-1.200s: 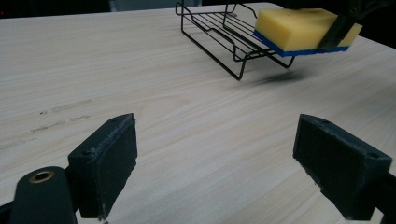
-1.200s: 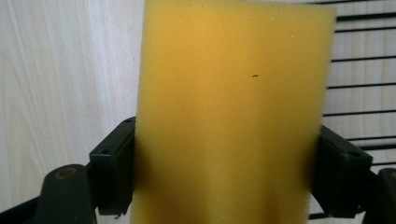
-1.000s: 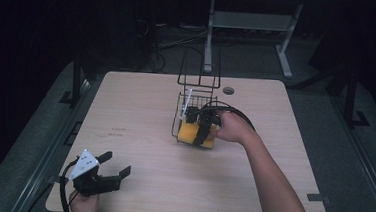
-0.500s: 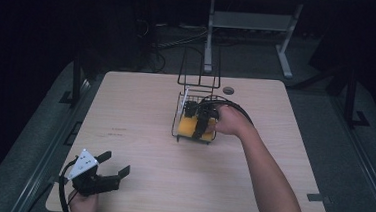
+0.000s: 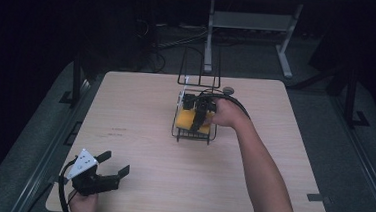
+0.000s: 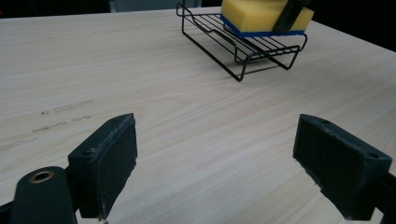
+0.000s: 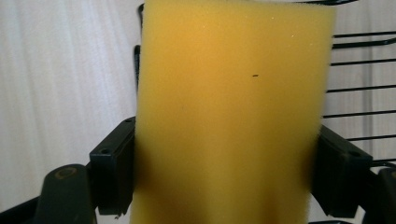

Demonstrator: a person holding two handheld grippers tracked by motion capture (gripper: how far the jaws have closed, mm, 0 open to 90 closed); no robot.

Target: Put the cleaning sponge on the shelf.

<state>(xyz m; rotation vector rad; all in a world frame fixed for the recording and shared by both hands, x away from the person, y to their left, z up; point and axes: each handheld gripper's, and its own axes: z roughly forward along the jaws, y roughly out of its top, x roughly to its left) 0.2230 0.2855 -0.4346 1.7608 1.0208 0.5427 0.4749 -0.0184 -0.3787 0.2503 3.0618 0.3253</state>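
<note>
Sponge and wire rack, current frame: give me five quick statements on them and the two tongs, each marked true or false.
1. The right tongs have a jaw on each side of the yellow sponge. True.
2. The sponge lies on the bare table, away from the rack. False: it sits over the black wire rack, in the right tongs.
3. The left tongs are open with nothing between the jaws. True.
4. The sponge is yellow all the way through. False: the left gripper view shows a blue layer along its underside.
5. The left tongs are touching the rack. False: they sit near the table's front left corner, well apart from it.
</note>
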